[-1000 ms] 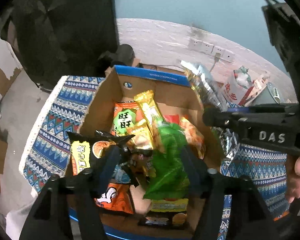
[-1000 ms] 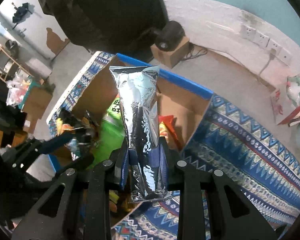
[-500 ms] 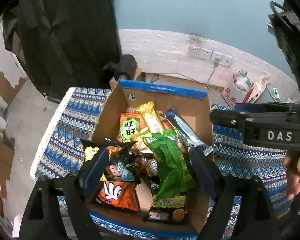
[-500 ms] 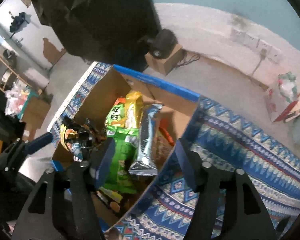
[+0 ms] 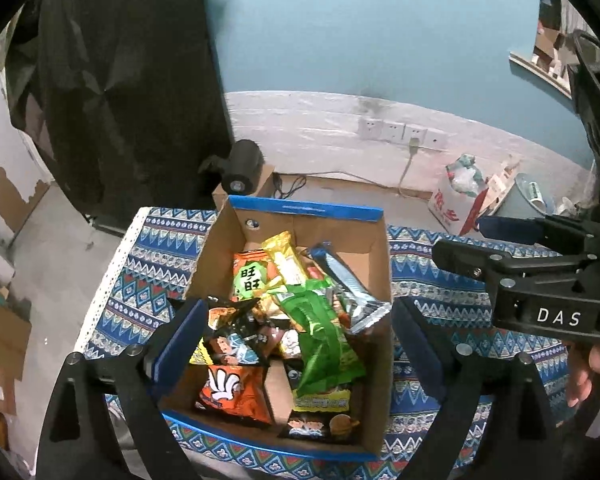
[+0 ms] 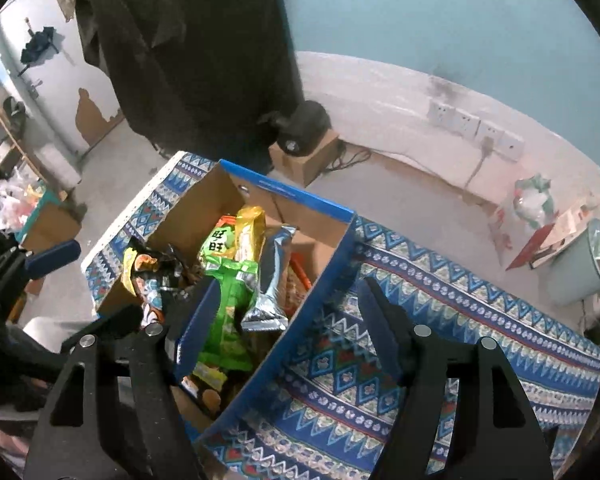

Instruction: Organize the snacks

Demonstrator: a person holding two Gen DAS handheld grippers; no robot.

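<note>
A cardboard box (image 5: 304,210) with a blue rim stands on a patterned blue cloth (image 5: 148,272) and holds several snack packets. A silver packet (image 5: 348,288) lies along its right side, beside a green packet (image 5: 324,332). A black packet (image 5: 236,340) and an orange packet (image 5: 232,388) lie near the front. My left gripper (image 5: 300,320) hovers above the box, its jaws opening, nothing pressed between them. My right gripper (image 6: 288,292) stands open over the box's right wall (image 6: 300,196), above the silver packet (image 6: 272,280), holding nothing.
Beyond the box a black device (image 5: 242,164) sits on a small carton on the floor. Wall sockets (image 5: 400,132) and a white bag (image 5: 460,196) are at the back right, with a pale bucket (image 6: 580,264) nearby. A dark hanging cloth (image 5: 120,80) fills the left.
My right gripper opened and let go of the silver packet, which now lies in the box. Both grippers rose away from the box, and the left jaws spread wider.
</note>
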